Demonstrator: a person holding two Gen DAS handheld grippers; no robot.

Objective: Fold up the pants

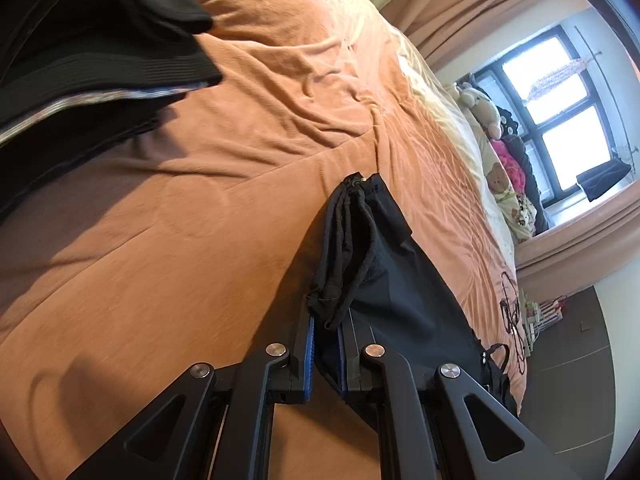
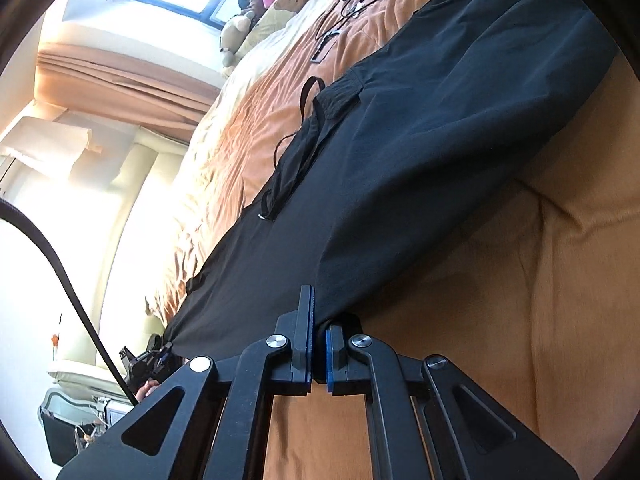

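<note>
Dark navy pants [image 2: 420, 140] lie stretched over an orange bed cover [image 2: 540, 320], with a drawstring and strap trailing off one side. My right gripper [image 2: 319, 344] is shut on an edge of the pants near the bed's side. My left gripper [image 1: 326, 344] is shut on the bunched end of the same pants [image 1: 384, 264], with a drawstring hanging between the fingers. The other gripper shows small in the right wrist view [image 2: 148, 360], at the far end of the fabric.
A stack of folded dark clothes [image 1: 100, 64] lies on the orange cover [image 1: 180, 240] at the upper left. Pillows and plush toys [image 1: 492, 120] sit at the head of the bed below a window. Dark cables and small items [image 2: 344, 12] lie on the cover.
</note>
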